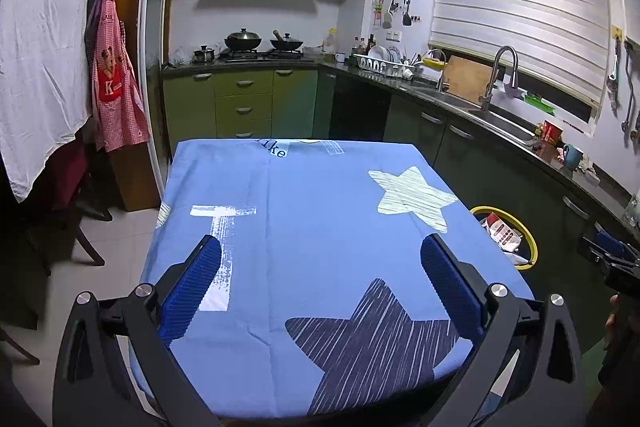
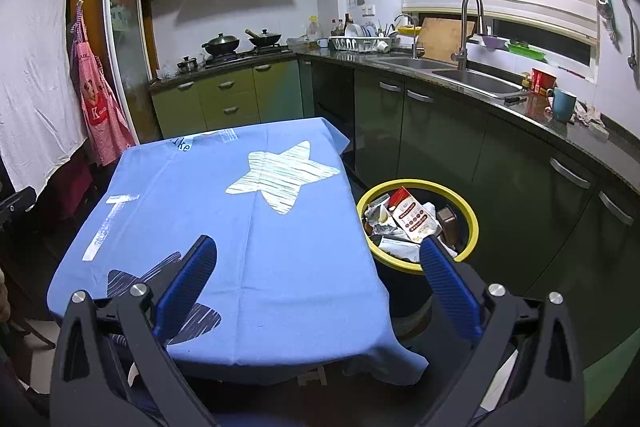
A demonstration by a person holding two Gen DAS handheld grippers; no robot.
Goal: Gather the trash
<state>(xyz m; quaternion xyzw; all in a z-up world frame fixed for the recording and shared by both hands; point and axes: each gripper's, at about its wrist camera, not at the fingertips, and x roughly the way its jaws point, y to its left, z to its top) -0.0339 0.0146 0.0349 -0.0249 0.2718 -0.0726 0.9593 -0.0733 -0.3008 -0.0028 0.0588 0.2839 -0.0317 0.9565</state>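
Left gripper (image 1: 320,263) and right gripper (image 2: 318,259) both spread, empty, above tabletop (image 2: 280,267); bin (image 2: 472,223) (full of trash) just off its right edge.

Bin (image 2: 472,227) right of table (image 2: 240,227); trash (image 2: 412,221) in bin.

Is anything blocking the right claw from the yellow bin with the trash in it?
Nothing visible blocks it. The right claw is open and empty above the blue tablecloth; the yellow bin stands open-topped on the floor beside the table.
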